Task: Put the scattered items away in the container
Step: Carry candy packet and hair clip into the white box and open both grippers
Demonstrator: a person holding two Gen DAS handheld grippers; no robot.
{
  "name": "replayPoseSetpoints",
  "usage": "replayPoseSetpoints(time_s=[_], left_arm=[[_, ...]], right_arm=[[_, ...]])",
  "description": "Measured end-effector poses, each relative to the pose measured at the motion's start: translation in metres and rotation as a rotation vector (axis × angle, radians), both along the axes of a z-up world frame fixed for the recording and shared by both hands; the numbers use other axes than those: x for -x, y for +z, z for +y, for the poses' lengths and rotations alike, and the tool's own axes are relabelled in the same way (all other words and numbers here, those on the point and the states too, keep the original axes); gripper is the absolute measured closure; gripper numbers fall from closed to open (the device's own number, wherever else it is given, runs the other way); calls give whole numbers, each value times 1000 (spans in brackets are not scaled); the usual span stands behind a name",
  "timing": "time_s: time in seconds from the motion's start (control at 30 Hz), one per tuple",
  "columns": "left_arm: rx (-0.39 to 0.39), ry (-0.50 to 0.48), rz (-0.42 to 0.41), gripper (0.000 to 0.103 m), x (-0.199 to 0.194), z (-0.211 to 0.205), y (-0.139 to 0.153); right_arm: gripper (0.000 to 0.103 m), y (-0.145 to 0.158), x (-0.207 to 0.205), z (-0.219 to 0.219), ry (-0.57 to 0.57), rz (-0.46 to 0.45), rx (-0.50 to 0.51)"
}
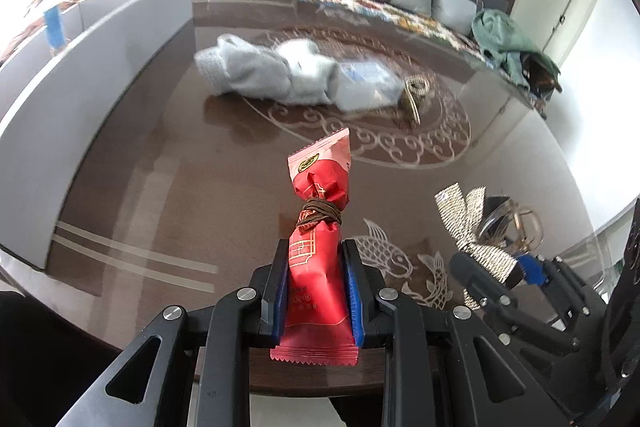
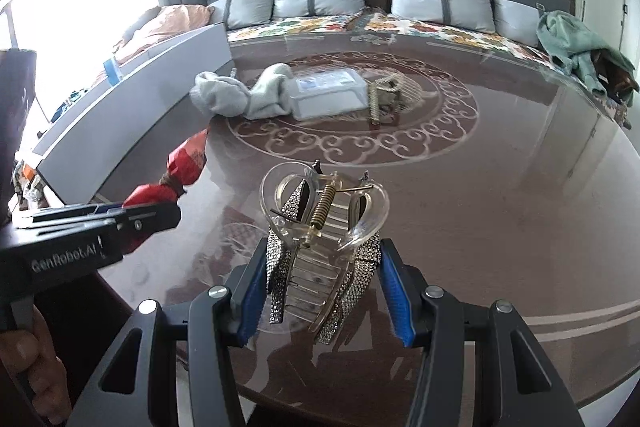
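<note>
**Both grippers loaded, the grey container lying off to the left**

The grey container point(image 1: 100, 39) is sitting along the left edge of the glass-topped table point(image 1: 168, 187), and it is the left gripper point(image 1: 316, 259) that is hanging nearer to it. Its fingers are closing narrowly on a red snack packet point(image 1: 318, 227), gripping the lower half; the packet's long axis is running straight out along the fingers, its crimped far end pointing toward mid-table, with a brown hair tie point(image 1: 320, 217) wound around its waist. The open bin is lying up and to the left of that tip, so the coming move, as I judge it, is calling for a leftward swing.

Mid-table, a pale towel point(image 2: 244, 95), a clear plastic box point(image 2: 328, 93) and a small gold clip point(image 2: 384, 93) are waiting, well apart from both grippers.

On the right, the right gripper point(image 2: 324, 263) is pinching a rhinestone claw clip point(image 2: 324, 239) between its blue pads point(image 2: 394, 291), the clip's curved handles facing away from the camera. It is sitting farther from the container
</note>
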State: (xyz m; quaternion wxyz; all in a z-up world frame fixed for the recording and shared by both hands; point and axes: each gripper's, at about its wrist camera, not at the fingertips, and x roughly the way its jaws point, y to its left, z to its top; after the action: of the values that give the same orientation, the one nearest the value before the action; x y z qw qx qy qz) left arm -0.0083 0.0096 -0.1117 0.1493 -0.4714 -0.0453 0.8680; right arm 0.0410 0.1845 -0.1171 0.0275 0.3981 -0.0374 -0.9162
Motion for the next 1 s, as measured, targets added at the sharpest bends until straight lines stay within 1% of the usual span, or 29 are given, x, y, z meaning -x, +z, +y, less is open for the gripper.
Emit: replayPoseSetpoints(time_s=[0.1,0.2,0.33,0.5,0.63,0.73,0.8,0.9,1.0], left_arm=[[-36,59,31,79,-1,-29,19],[-60,138,72,79,-3,-66,41],[-82,276,114,79,6,-134,68],[-99,436,132,79,27,-219,82],[-101,516,119,79,51,-275,83],[-104,545,95,79,69,-303,76],[-105,555,74,79,79,-315,70],[-101,551,46,79,90,-319,58],[-100,544,20,79,99,-319,46]], right_arm=[[51,13,8,-17,39,21,12],[51,31,20,-41,91,55,31],[51,61,44,-90,192,115,68],[51,100,85,-168,336,192,114],[51,121,117,-235,443,227,141],[51,121,141,-282,500,230,133],[51,114,153,-302,519,219,118],[51,103,172,-330,544,200,94],[51,90,186,-342,545,171,77]])
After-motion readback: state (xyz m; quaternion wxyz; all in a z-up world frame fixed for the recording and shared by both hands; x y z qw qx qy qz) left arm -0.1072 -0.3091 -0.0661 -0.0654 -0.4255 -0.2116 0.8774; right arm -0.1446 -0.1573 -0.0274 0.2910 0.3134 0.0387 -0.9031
